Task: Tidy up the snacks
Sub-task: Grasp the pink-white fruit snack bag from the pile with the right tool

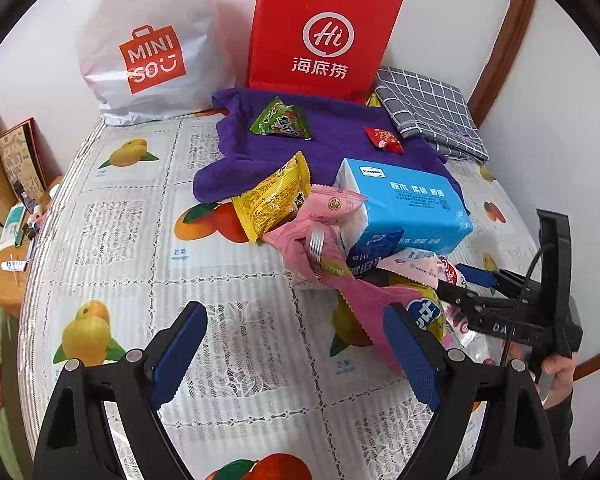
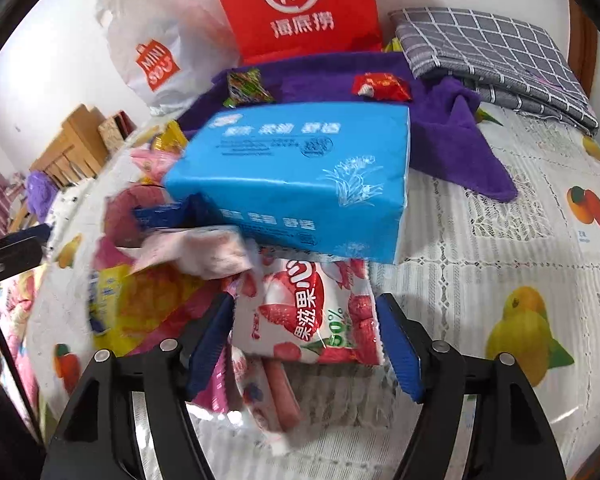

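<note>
Snack packets lie heaped on the fruit-print tablecloth (image 1: 112, 240) around a blue tissue pack (image 1: 412, 204) (image 2: 300, 168). My right gripper (image 2: 306, 340) is open and straddles a white packet with red fruit (image 2: 312, 312), which lies flat on the cloth with a pad close to each edge. In the left wrist view the right gripper (image 1: 460, 284) reaches into the heap from the right. My left gripper (image 1: 296, 356) is open above bare cloth, its right pad beside a pink wrapper (image 1: 364, 300). A yellow packet (image 1: 272, 200) leans on the heap. A green packet (image 1: 282, 120) and a red sweet (image 1: 384, 138) rest on a purple towel (image 1: 332, 132).
A red paper bag (image 1: 324, 28) and a white plastic shopping bag (image 1: 148, 40) stand against the back wall. A folded grey checked cloth (image 1: 432, 116) lies at the back right. The table's left edge drops to cluttered wooden furniture (image 1: 8, 208). A hand (image 1: 556, 376) holds the right gripper.
</note>
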Motion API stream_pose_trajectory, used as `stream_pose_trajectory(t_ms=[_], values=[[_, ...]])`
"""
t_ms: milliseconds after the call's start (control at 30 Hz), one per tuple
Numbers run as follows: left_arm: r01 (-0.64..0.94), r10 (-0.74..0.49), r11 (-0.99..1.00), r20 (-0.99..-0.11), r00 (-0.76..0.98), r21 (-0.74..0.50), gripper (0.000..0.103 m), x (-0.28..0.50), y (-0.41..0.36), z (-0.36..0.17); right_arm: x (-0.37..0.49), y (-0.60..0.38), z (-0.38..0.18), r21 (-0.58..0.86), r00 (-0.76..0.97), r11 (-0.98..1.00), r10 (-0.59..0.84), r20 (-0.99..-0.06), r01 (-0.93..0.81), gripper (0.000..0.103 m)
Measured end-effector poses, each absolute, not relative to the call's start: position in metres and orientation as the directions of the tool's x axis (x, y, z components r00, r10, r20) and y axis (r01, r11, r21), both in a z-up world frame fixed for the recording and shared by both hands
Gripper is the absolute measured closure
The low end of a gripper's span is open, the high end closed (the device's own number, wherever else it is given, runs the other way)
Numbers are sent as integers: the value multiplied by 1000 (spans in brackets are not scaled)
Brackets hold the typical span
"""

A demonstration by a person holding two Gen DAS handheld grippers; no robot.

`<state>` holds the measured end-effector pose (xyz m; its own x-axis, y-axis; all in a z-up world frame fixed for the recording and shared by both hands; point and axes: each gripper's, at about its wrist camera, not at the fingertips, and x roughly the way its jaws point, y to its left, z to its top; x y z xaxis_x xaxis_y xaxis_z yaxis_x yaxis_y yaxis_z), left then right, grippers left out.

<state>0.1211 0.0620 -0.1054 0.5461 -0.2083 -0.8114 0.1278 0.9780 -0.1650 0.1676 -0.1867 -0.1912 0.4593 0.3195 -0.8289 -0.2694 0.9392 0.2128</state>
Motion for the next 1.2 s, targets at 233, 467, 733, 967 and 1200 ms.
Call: stream_pose_trajectory(t_ms=[233,467,733,967,1200], values=[[106,-198,980,-811,550,-168,14,122,72,-106,163,-203,-179,296,477,917,393,-786,-268,59],[112,-210,978,-818,536,-177,14,129,66,-115,151,-215,-171,233,505,929,355,-787,-289,63],[138,-219,975,-825,521,-172,14,135,53,-119,161,-207,-175,198,510,924,348,-787,-325,54],[111,-204,979,-826,526,-171,14,141,64,-119,172,-190,-180,170,508,913,353,-786,-372,61],[67,-216,975,-812,542,-214,14,159,79,-122,160,-210,-161,130,566,930,315,-761,-343,64]])
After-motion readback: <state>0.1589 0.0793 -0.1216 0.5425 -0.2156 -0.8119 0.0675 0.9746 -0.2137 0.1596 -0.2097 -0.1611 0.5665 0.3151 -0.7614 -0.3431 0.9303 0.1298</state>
